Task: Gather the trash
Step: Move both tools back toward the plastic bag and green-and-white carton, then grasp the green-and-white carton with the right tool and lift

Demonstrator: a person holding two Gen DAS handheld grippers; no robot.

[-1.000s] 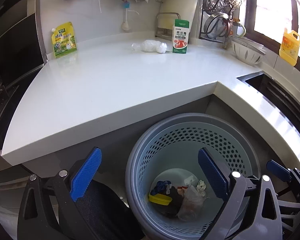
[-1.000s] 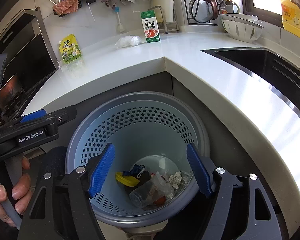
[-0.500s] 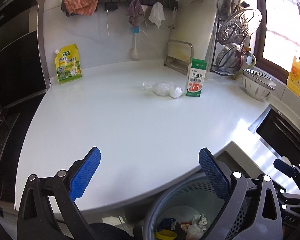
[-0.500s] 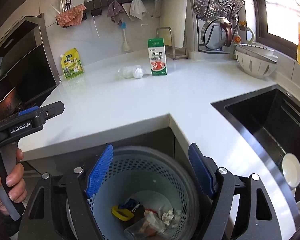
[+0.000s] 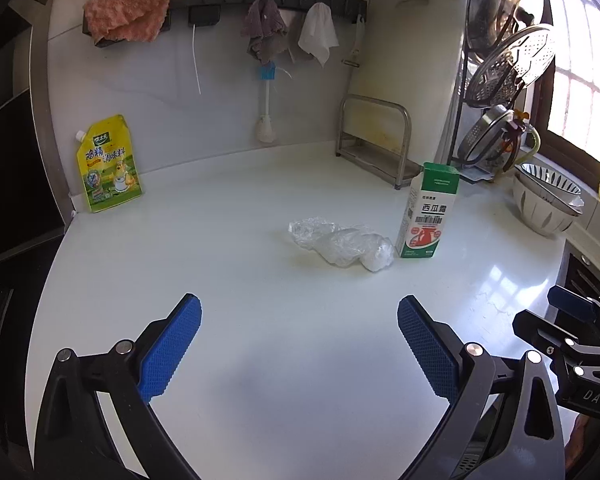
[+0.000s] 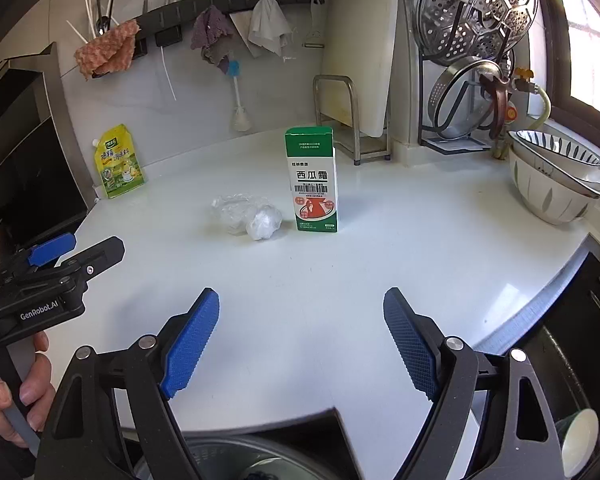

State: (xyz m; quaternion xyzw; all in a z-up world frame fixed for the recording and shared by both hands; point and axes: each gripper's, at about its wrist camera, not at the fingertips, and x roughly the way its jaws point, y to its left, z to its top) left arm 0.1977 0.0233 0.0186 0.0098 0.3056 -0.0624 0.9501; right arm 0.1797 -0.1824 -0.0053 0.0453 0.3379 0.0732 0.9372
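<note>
Crumpled plastic wrap (image 5: pixel 342 245) lies beyond both grippers' fingers (image 5: pixel 171 346).

White countertop (image 5: pixel 259 320), clear crumpled plastic wrap (image 5: pixel 342 243), green-and-white carton (image 6: pixel 312 184) with red emblem, yellow pouch (image 5: pixel 107 165), blue textured gripper pads (image 5: pixel 171 354), white leaf-patterned bowls (image 6: pixel 552 184).

Two trash items on the white counter (image 5: pixel 259 320), both mid-counter, nearer the back edge than the front.

1. Crumpled clear plastic bag (image 5: pixel 342 243) (image 6: pixel 247 214): lying flat, elongated, wadded tighter and whiter at the end nearest the carton. Loose end trails toward the left edge.

2. Small green-and-white carton (image 5: pixel 428 212) (image 6: pixel 314 182): upright, green top, barcode and red graphic on the front face, Chinese lettering. Stands just beside the bag on the sink side; can't tell if they touch.

Waste basket rim (image 6: pixel 235 456) shows below the counter's front edge; contents hidden.
</note>
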